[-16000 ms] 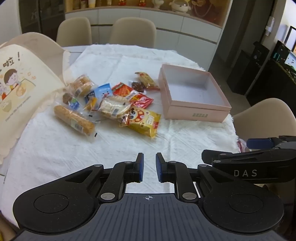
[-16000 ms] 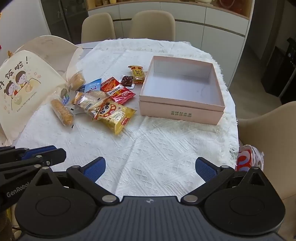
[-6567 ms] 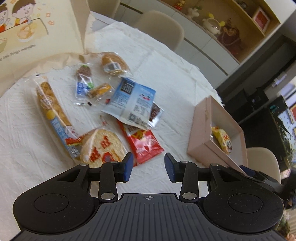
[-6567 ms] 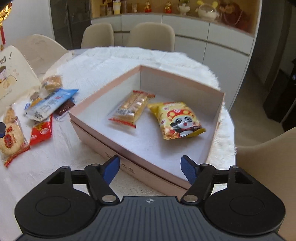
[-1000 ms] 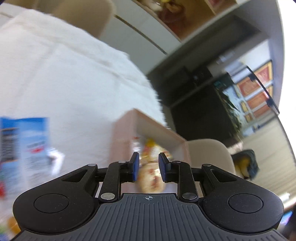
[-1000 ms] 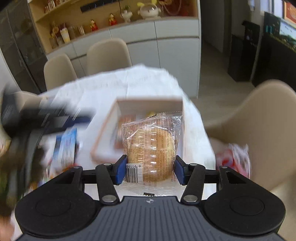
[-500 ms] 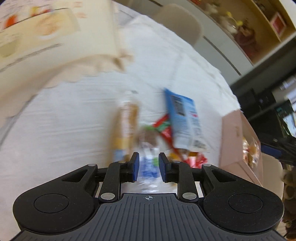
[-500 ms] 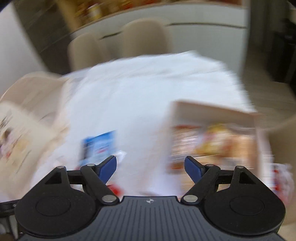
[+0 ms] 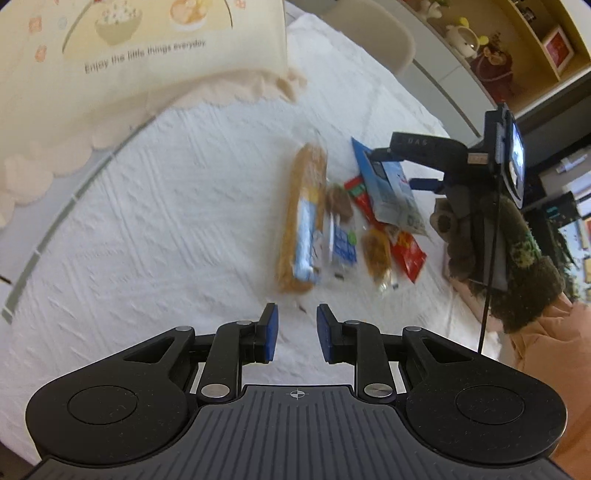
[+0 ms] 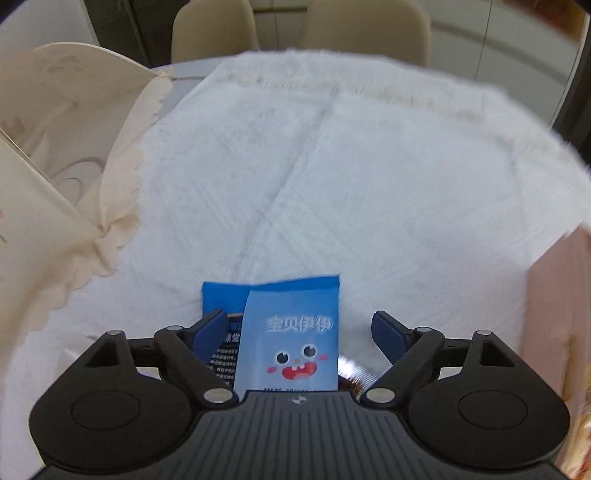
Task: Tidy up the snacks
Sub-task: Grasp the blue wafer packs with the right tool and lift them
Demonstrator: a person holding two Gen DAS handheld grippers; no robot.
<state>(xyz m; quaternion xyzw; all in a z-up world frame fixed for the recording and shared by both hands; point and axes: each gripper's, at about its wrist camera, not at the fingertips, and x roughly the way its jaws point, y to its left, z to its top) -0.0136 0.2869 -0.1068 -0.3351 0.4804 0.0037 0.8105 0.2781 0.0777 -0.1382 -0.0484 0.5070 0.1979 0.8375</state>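
My left gripper (image 9: 294, 332) is slightly open and empty, low over the white cloth, just short of a long biscuit pack (image 9: 301, 221). Beside that pack lie a small blue-labelled snack (image 9: 341, 243), a brown snack (image 9: 376, 253), a red packet (image 9: 406, 254) and a blue packet (image 9: 388, 184). My right gripper (image 10: 299, 330) is open, with the blue packet (image 10: 291, 332) lying between its fingers, not gripped. The right gripper also shows in the left wrist view (image 9: 436, 151), over the blue packet. The pink box edge (image 10: 554, 314) is at the right.
A cream printed bag (image 9: 129, 55) lies at the table's left, also in the right wrist view (image 10: 55, 166). Beige chairs (image 10: 295, 29) stand behind the table. A white textured cloth (image 10: 351, 166) covers the table.
The right gripper let go of the bun in the box and swung left over the blue packet. The left gripper moved closer to the snack pile and opened slightly.
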